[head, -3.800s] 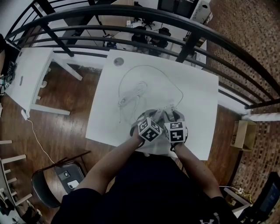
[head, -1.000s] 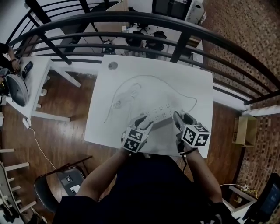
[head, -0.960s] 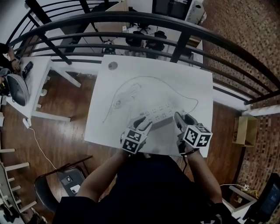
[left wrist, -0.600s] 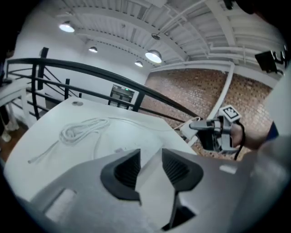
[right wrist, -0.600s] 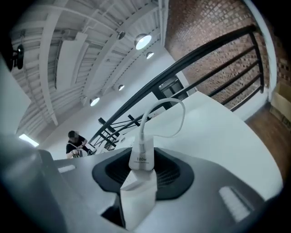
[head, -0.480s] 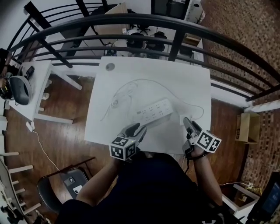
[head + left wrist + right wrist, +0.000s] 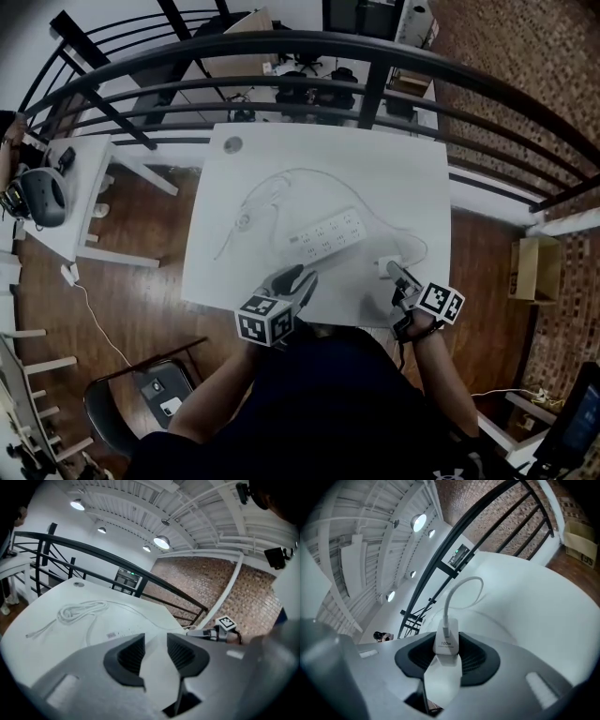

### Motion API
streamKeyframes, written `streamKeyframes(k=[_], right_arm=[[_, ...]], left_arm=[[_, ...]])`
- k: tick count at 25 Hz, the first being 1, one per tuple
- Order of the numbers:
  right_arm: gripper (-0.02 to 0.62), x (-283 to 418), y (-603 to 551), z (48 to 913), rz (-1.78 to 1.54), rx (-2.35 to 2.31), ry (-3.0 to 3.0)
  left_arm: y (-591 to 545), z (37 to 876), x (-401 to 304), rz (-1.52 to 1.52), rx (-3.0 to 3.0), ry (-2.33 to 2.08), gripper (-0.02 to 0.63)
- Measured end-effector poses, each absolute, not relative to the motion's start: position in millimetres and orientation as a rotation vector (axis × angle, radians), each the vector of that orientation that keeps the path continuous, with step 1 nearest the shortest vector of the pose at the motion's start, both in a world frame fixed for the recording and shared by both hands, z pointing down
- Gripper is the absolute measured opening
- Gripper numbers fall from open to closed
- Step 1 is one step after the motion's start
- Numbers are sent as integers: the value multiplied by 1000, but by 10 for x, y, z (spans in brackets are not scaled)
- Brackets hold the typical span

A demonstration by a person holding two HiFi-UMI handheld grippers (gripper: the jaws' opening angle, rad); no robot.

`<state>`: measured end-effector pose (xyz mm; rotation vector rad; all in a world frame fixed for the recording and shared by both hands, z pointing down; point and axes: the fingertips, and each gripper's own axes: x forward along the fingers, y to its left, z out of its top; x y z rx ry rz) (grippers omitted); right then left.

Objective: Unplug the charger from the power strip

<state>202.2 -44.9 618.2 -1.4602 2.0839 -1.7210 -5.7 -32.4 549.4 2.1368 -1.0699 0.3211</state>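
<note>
one white 100w charger [image 7: 446, 641], corded, clenched in right tongs [image 7: 447, 654], left tongs [image 7: 156, 645] released

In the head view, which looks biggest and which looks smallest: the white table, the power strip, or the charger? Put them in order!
Largest: white table, filling the middle.
Next: power strip, a long bar lying on it.
Smallest: charger, a little white block.
None is close enough to the camera to mislead.

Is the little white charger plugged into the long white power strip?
No, the small white charger block is held in the right gripper, clearly apart from the long white power strip.
</note>
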Motion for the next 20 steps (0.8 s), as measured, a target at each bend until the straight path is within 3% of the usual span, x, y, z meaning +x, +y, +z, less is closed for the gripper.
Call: streamKeyframes(k=[12,15,20], right_arm=[[148,2200,-253,6668,-1800,-1610,2087],[260,2240,-251,6690,-1784,-1691,2134],[302,2311,-207,6703,-1776,-1780,2147]], left_arm=[[-275,5537,-34,348,2116,-1073,150],[-268,5559,-15,354,2116,-1065,150],[-271,5561,-4,350,2124,-1048,150]])
